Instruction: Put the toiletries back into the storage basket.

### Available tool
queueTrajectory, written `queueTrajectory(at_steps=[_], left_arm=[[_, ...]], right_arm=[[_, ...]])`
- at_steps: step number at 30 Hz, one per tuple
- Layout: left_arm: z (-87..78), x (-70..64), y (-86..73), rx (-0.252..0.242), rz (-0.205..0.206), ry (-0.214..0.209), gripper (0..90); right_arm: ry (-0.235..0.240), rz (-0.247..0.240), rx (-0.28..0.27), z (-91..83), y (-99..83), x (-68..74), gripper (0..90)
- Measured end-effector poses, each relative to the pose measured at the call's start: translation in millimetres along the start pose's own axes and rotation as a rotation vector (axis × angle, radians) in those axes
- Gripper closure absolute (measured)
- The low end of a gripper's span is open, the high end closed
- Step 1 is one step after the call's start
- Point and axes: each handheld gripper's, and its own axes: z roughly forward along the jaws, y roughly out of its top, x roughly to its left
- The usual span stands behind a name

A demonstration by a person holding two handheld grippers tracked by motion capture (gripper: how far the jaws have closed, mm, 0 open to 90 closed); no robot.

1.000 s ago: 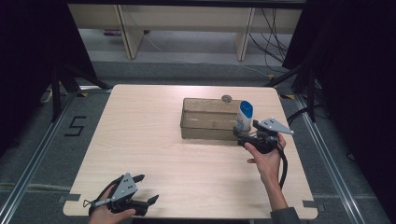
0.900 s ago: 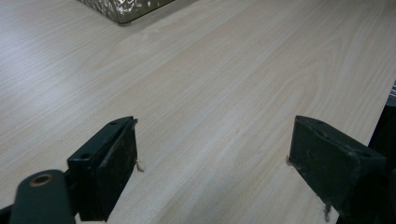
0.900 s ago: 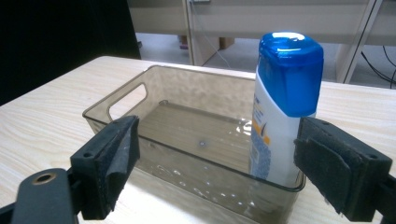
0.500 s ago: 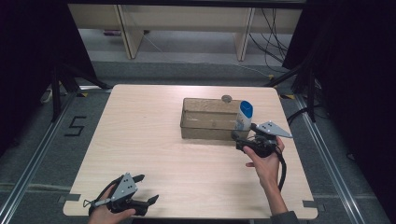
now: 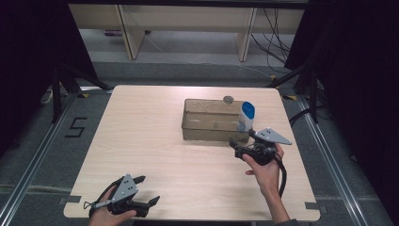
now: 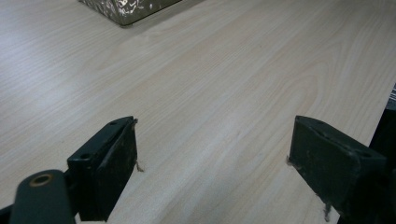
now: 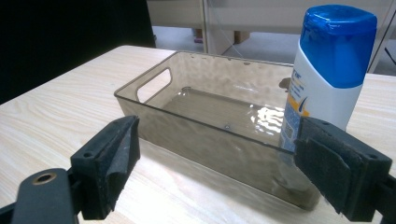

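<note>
Your right gripper (image 5: 241, 147) has backed a little away from the bin (image 5: 214, 126), its jaws wide apart, so the bottle (image 7: 329, 70) now stands alone in the bin's corner just ahead. Your left gripper (image 5: 143, 190) rests spread open, empty. The bin wall blurs the bottle's bottom.

On the table (image 5: 155, 141), the bin (image 5: 211, 123) sits right of centre, toward the far edge. A bottle (image 5: 246, 117) stands upright in its right end, against the right wall. Just behind the bin's far wall lies a small round thing (image 5: 228, 99) on the table. My right claw (image 5: 239, 147) is just in front of the bin's near right corner, pointing at it, so the bottle stands right behind that corner. My left claw (image 5: 147, 190) is at the near left edge of the table, well apart from the bin.
</note>
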Motion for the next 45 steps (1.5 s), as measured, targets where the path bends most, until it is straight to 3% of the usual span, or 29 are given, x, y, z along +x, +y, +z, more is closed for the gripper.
queueTrajectory(at_steps=[1,3,17,18,19,21,22,28,30,31,33,34,38,39,42,45], left_arm=[[0.2,-0.1,-0.1,0.000,-0.001,-0.001,14.7],[0.3,-0.3,-0.1,-0.001,0.000,-0.001,14.7],[0.8,-0.3,0.0,-0.013,-0.006,-0.003,14.7],[0.4,-0.3,0.2,-0.007,-0.004,-0.003,14.7],[0.7,-0.4,0.0,-0.012,-0.005,-0.002,14.7],[0.7,-0.2,0.0,-0.013,-0.006,-0.002,14.7],[0.7,-0.1,0.0,-0.013,-0.006,-0.002,14.7],[-0.5,0.6,0.7,-0.003,0.000,-0.008,14.7],[-0.3,0.4,0.6,-0.008,-0.001,-0.008,14.7],[-0.3,0.5,0.6,-0.008,0.001,-0.007,14.7],[-0.4,0.7,0.7,-0.007,0.004,-0.004,14.7],[-0.2,0.3,0.6,-0.010,-0.001,-0.002,14.7],[-0.6,0.7,0.7,-0.005,0.003,0.000,14.7],[-0.4,0.8,0.6,-0.008,0.003,-0.001,14.7],[-0.7,0.5,0.7,-0.009,-0.003,-0.001,14.7],[-0.4,0.5,0.6,-0.012,-0.004,-0.003,14.7]], right_arm=[[0.004,0.018,0.008,-1.3,-0.4,1.7,15.4],[-0.001,-0.010,0.002,-1.7,-1.9,1.4,15.4],[0.030,0.000,0.036,-5.9,-14.1,14.3,15.4],[0.033,-0.026,0.036,-6.5,-14.3,12.9,15.4],[0.035,-0.002,0.036,-7.2,-15.5,15.3,15.4],[0.039,-0.024,0.029,-7.1,-17.8,15.1,15.4],[0.042,-0.001,0.040,-7.9,-18.9,17.3,15.4],[0.053,-0.039,0.037,-10.6,-21.9,18.5,15.4],[0.067,-0.014,0.034,-11.6,-23.2,21.6,15.4],[0.058,-0.034,0.029,-11.5,-23.6,21.3,15.4],[0.079,0.007,0.048,-13.5,-24.9,25.8,15.4],[0.076,-0.028,0.026,-12.2,-25.4,24.1,15.4],[0.080,-0.042,0.033,-15.1,-26.1,25.2,15.4],[0.091,-0.015,0.032,-15.0,-27.0,26.8,15.4],[0.091,-0.027,0.027,-16.8,-28.9,26.5,15.4],[0.090,-0.006,0.041,-19.6,-31.4,28.9,15.4]])
